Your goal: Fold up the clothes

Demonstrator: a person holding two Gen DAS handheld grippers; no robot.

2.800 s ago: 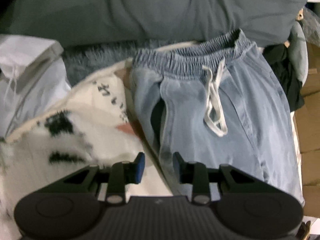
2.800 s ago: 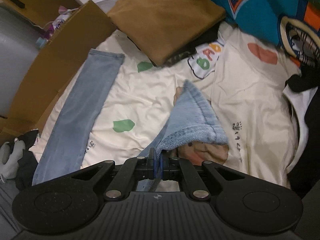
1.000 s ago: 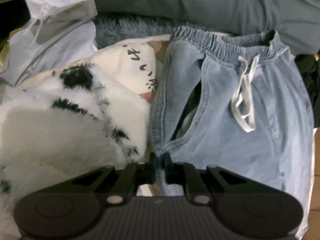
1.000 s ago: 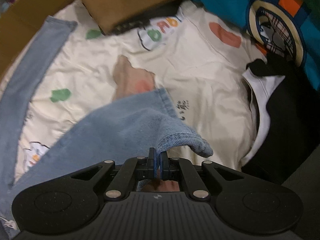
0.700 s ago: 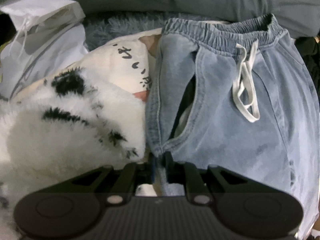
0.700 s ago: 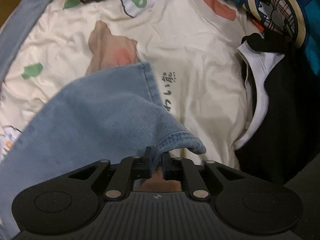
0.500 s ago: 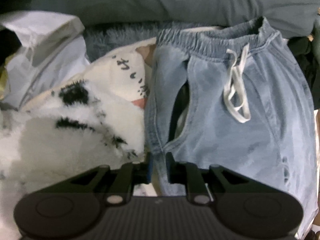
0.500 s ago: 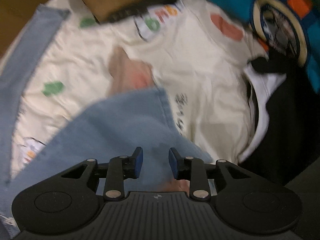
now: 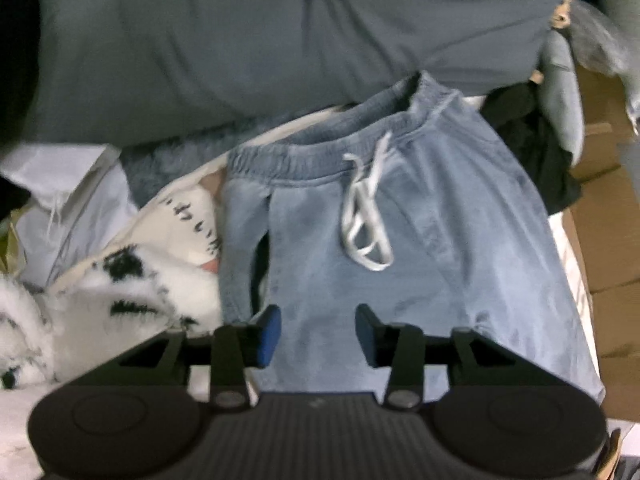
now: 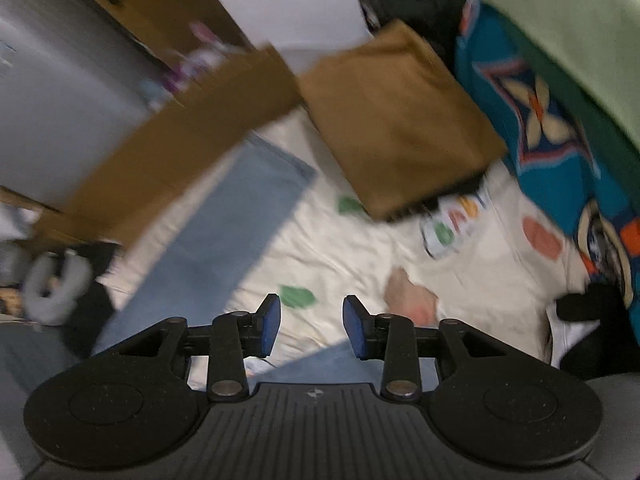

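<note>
Sprawling across a bed spread with a cream cartoon-print sheet [image 10: 360, 264], a pair of light blue jeans [image 9: 420, 240] lies flat, its elastic waistband and white drawstring [image 9: 366, 216] toward the grey pillow [image 9: 240, 48] along the far edge. Hovering over the jeans' upper part, the left gripper [image 9: 318, 334] has its jaws opening, with nothing between the blue pads; denim shows below the gap but apart from them. A white furry blanket with black marks [image 9: 104, 292] crowds the jeans' left side, and a pale plastic bag [image 9: 68, 200] sits beyond it. Dark clothing [image 9: 532, 136] and cardboard boxes [image 9: 612, 240] line the right edge.

Seen from the right wrist, one jeans leg [image 10: 224, 232] stretches along the sheet toward a cardboard flap [image 10: 180, 152] at the bed's edge. The right gripper [image 10: 312, 330] hangs above the sheet, jaws opening and empty, a strip of denim below it. A folded brown garment [image 10: 396, 120] rests at the far end, a teal patterned fabric [image 10: 560, 140] banks the right side, and black-and-white clothing [image 10: 580, 320] lies near the right edge. Bare sheet remains in the middle.
</note>
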